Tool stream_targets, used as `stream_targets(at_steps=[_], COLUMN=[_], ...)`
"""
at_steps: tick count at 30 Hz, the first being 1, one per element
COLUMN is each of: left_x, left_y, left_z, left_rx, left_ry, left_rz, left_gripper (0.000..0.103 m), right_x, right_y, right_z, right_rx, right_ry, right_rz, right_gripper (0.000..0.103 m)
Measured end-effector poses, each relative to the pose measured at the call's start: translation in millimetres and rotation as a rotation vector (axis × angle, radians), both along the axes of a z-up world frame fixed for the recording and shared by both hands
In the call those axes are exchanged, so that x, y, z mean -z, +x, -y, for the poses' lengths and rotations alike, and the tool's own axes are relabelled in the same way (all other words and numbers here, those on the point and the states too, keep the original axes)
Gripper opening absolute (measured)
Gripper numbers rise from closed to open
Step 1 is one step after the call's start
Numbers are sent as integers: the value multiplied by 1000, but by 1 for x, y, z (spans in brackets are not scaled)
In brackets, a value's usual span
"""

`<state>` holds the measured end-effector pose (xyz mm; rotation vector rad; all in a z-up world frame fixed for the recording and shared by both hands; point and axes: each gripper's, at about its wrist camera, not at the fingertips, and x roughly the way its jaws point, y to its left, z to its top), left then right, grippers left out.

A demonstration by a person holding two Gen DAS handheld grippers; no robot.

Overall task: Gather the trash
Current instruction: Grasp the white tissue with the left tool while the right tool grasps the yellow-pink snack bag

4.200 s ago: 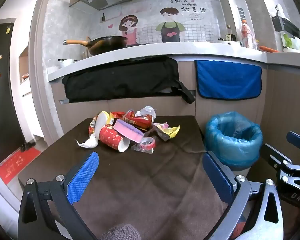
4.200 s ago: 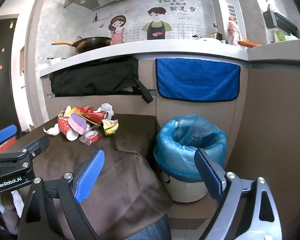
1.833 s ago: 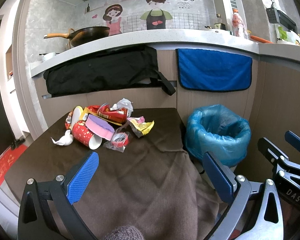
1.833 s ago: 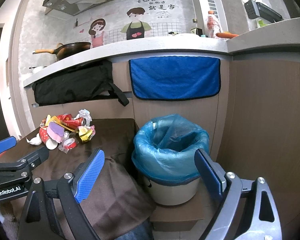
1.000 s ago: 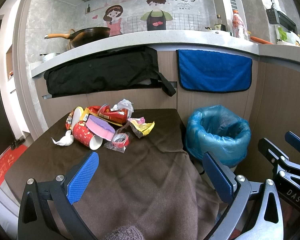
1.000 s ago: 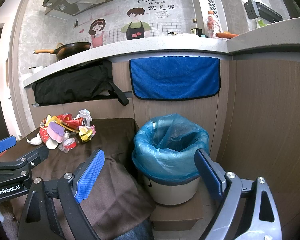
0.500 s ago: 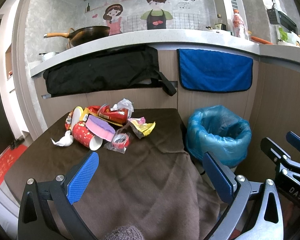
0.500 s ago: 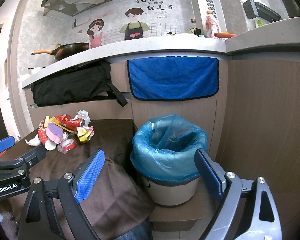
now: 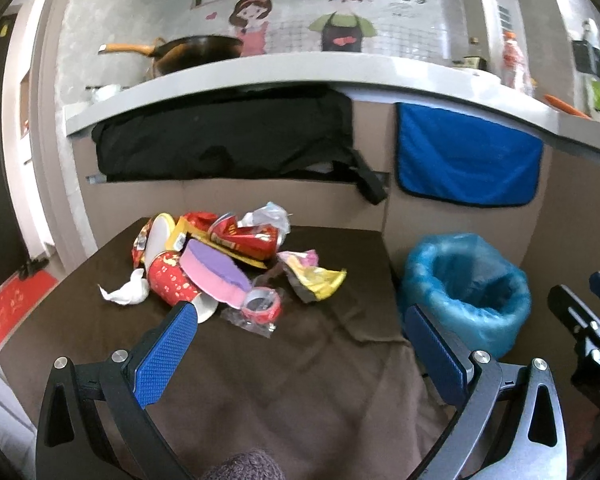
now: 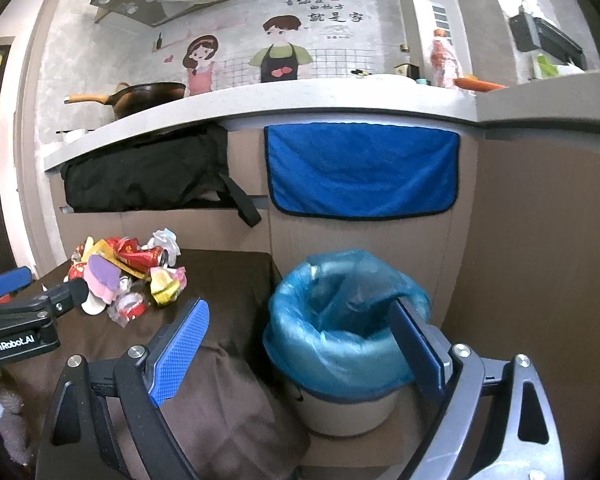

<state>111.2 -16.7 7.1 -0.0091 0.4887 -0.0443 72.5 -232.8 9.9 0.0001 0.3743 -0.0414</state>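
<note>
Counted ahead of the left gripper, heaped on the brown cloth [image 9: 300, 380]:
- red paper cup [image 9: 174, 286]: 1
- purple-and-pink sponge [image 9: 216, 276]: 1
- crushed red can [image 9: 246, 236]: 1
- white tissue wad [image 9: 126, 292]: 1
- yellow wrapper [image 9: 316, 280]: 1
- red tape roll [image 9: 262, 304]: 1
- crumpled clear plastic [image 9: 268, 214]: 1

Ahead of the right gripper:
- blue-lined bin [image 10: 340, 344]: 1

Beyond, on the counter front:
- blue towel [image 10: 362, 172]: 1
- black bag [image 10: 148, 176]: 1

Your right tongs [image 10: 296, 344] stand wide apart, nothing between the blue pads, framing the bin [image 10: 346, 336] with its blue liner. The bin sits just beside the brown-clothed worktop [image 10: 228, 280]. The trash pile [image 10: 128, 272] lies at the worktop's far left. Your left tongs [image 10: 24, 292] reach in from the left, near the pile; whether they touch it is unclear.
</note>
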Motion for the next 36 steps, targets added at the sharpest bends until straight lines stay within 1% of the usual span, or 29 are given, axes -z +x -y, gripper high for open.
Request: stream_targets(at_steps=[4,7,11,12,13,15,16,20,23,25,26,28,31,32,33,34,35,36], left_x=[10,19,30,33,36,39,42,54,61,63,62,60,60,63,65,68,71,75], left_y=[23,36,53,56,60,63,65,77,86,97,102,110,117,119,121,124,126,129], left_z=[-25,-47,-97,-108,-122,-137,-148,-175,-180,-183,-183,-191,-217,-226,-233,-238,-241,-242], left_rx=[-40,-50,-61,-75,-94,-123,-135,-110,-89,-75,-74,-93,-146,-157,-161,-165,-162,-146], left_ry=[-30,-46,-118,-120,-102,-55,-49,-135,-191,-245,-256,-260,-274,-277,-273,-248,-222,-195], left_rz=[-21,-34,-64,-75,-85,-86,-94,-165,-205,-220,-224,-221,-213,-221,-225,-231,-239,-253], left_gripper=[102,102,102,102,102,102,102,102,102,99,95,93,92,90,86,83,76,73], right_x=[0,4,14,17,20,25,29,38,44,46,48,52,59,61,63,64,65,66], right_y=[23,42,71,79,88,101,112,143,160,166,168,169,167,168,168,169,170,171], right_z=[-21,-40,-64,-70,-78,-89,-97,-116,-125,-130,-131,-131,-131,-131,-131,-131,-132,-133], right_rx=[-43,-74,-138,-156,-177,-208,-232,-290,-318,-325,-330,-342,-339,-338,-336,-337,-342,-347], right_ry=[-37,-71,-89,-96,-106,-113,-110,-80,-81,-92,-91,-90,-131,-139,-148,-148,-145,-142], right_rz=[-8,-10,-32,-44,-60,-86,-109,-167,-187,-198,-203,-217,-222,-223,-225,-229,-233,-237], right_gripper=[90,90,90,90,89,89,89,86,86,85,85,85,85,85,85,85,85,85])
